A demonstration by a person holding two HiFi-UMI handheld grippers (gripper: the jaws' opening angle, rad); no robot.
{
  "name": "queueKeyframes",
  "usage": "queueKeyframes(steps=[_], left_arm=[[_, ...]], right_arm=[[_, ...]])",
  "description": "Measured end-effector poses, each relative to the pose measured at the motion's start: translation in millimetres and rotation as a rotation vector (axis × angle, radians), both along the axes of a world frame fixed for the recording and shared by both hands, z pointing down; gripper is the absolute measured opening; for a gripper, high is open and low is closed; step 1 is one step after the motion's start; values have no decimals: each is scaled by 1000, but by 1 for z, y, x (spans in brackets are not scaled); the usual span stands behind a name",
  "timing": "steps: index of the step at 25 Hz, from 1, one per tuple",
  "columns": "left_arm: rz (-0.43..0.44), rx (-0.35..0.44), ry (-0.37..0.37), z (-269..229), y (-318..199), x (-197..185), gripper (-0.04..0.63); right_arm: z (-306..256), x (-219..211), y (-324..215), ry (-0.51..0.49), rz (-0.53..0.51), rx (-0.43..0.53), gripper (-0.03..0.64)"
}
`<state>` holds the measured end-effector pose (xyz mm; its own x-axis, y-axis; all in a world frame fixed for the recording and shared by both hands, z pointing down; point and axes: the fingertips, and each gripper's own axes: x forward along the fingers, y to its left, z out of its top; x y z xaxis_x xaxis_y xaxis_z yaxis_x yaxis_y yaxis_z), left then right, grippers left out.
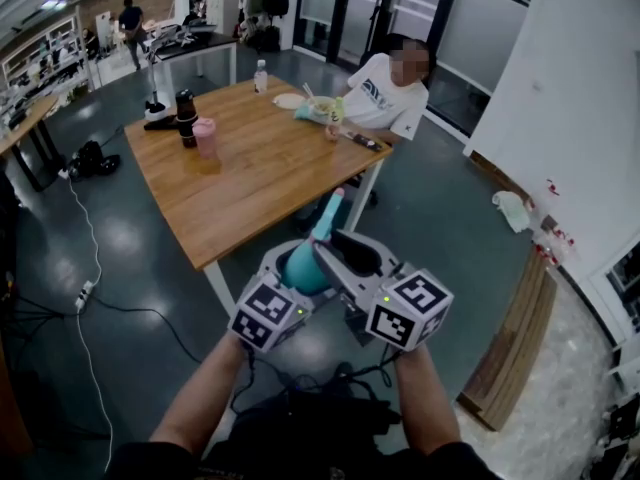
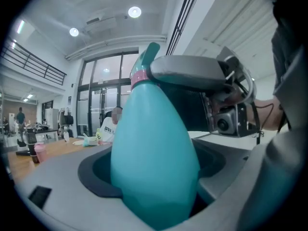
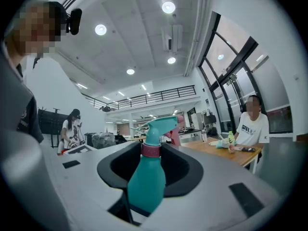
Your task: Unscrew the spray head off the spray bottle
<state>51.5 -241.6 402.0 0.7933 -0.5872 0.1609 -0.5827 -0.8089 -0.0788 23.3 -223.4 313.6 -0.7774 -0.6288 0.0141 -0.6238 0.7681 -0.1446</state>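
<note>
You're clamping the left gripper (image 2: 155, 179) tight on the spray bottle (image 2: 154, 138), belly in the jaws, holding it midair so it's not spinning. The right gripper (image 3: 148, 179) is sitting open around the pink collar (image 3: 150, 149) under the spray head (image 3: 160, 125), probably lining up the twist.

Wooden table (image 1: 250, 183), dark glossy floor (image 1: 130, 253)

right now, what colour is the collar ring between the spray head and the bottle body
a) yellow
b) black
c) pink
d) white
c: in the right gripper view a pink collar sits just under the teal spray head, on top of the teal body of the spray bottle.
</note>
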Motion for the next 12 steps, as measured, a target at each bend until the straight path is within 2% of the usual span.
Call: queueKeyframes(steps=[9, 12], left_arm=[[277, -57, 50, -3, 35, 12, 433], [344, -71, 72, -7, 48, 17, 433]], right_arm=[[-1, 6, 19, -51, -246, 26, 142], [-2, 10, 28, -80, -310, 27, 143]])
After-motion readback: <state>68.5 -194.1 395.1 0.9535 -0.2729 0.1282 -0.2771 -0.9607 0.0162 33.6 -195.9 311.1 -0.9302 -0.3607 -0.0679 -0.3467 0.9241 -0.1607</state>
